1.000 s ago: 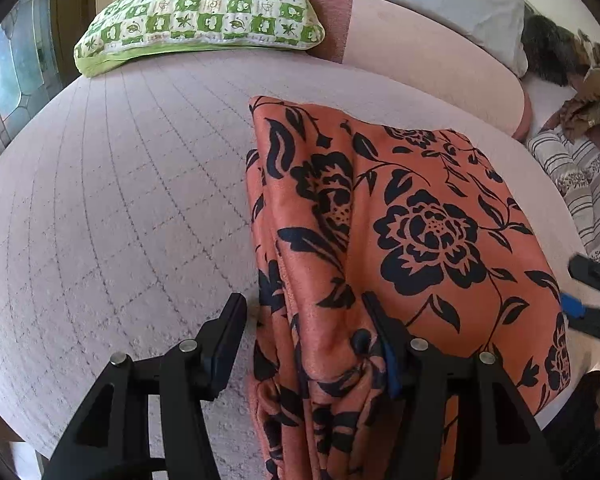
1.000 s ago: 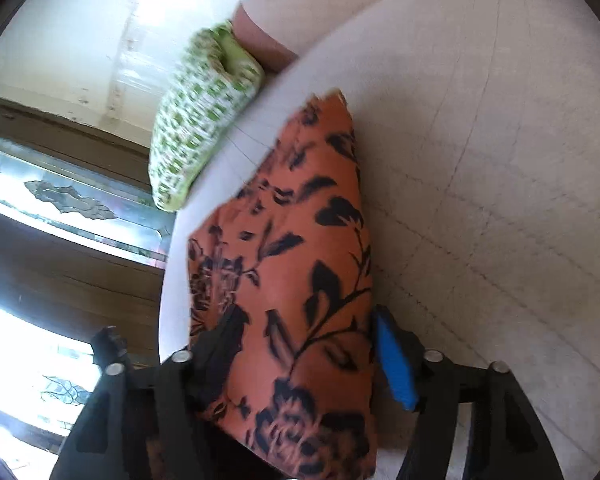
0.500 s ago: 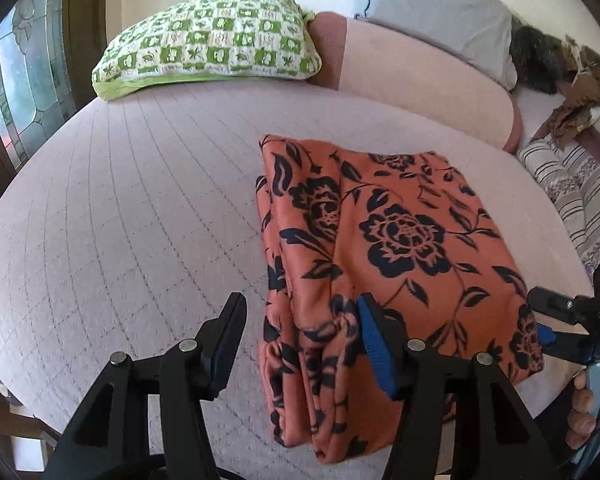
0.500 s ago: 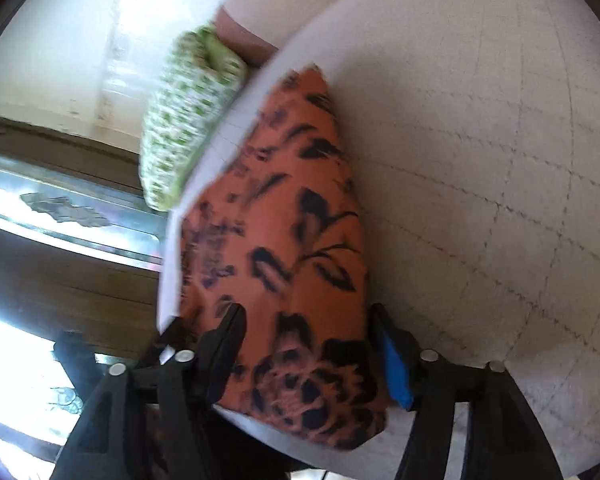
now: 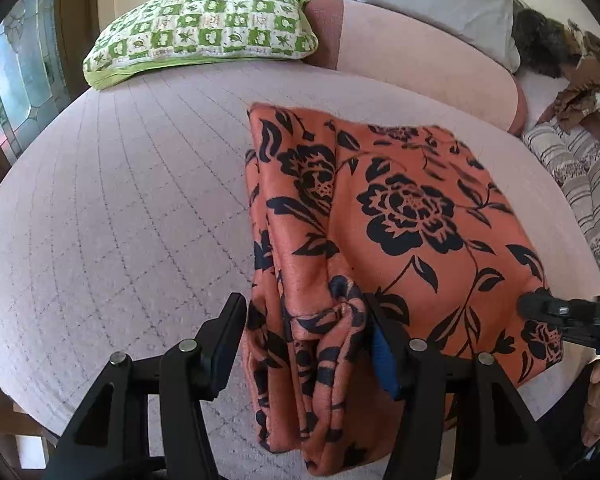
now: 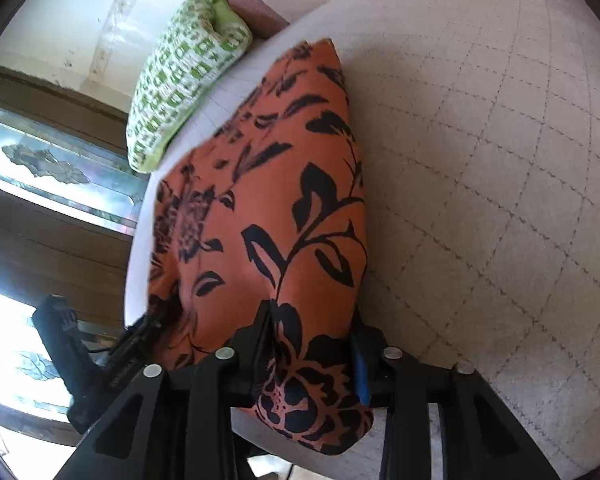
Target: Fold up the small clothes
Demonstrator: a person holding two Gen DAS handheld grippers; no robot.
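Right gripper [image 6: 312, 344], its jaws just closing, clamps the near corner of the folded orange floral cloth [image 6: 268, 208] on the quilted bed [image 6: 480, 200]. Left gripper [image 5: 304, 328], at nine o'clock, stands apart around bunched folds.

Two black plastic grippers: the left gripper [image 5: 304, 326] and right gripper [image 6: 310, 340] each show angular fingers, silver screw heads and one blue inner pad; bare fingertips [image 5: 596, 404] at the edge.
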